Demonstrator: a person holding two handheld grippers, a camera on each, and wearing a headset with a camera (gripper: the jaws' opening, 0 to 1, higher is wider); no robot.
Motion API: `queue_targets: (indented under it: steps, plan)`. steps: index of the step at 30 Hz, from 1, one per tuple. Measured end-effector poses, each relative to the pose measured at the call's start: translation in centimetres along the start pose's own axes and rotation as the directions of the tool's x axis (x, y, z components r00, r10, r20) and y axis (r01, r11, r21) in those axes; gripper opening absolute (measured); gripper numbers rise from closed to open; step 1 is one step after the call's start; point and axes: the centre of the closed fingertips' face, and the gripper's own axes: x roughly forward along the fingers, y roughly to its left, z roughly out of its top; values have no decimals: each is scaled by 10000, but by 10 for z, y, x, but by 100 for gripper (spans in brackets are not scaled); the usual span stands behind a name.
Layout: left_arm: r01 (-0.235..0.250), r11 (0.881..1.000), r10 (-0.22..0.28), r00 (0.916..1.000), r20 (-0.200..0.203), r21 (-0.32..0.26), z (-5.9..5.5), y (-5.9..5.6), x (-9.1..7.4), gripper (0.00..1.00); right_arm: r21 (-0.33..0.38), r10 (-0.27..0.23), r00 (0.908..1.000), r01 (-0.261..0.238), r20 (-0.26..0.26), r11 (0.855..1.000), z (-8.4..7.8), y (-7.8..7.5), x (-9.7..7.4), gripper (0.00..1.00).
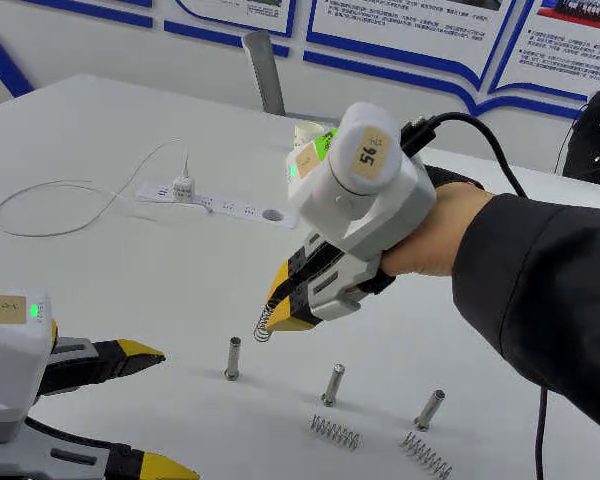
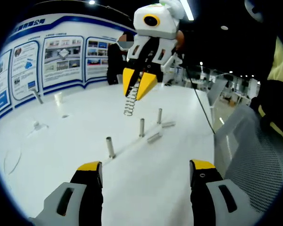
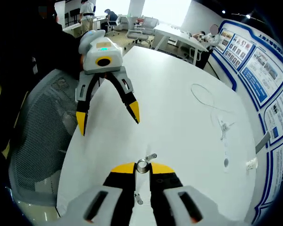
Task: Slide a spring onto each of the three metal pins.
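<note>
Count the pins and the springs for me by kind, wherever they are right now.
Metal pins: 3, all upright, none with a spring on it.
Springs: 3, one held in the right gripper, two lying on the table.
Total: 6.

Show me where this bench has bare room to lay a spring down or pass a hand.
Bare: the wide stretch of table between the cable loop and power strip behind and the three pins in front. Crowded: around the pins, with two loose springs, the right gripper holding a spring, and the open left gripper.
</note>
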Motion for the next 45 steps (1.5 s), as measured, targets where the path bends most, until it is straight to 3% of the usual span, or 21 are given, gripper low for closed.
queue_targets:
  steps: [31, 45]
  plan:
    - [-45, 9993, 46, 10000, 2, -373, -7, 1, 4, 79, 329, 480, 9974, -463, -530, 9984, -6, -26, 50, 12]
    - [2, 9988, -4, 10000, -29, -489, -10, 1, 6, 78, 383, 685, 9952, -660, -695, 9971, -11, -27, 61, 12]
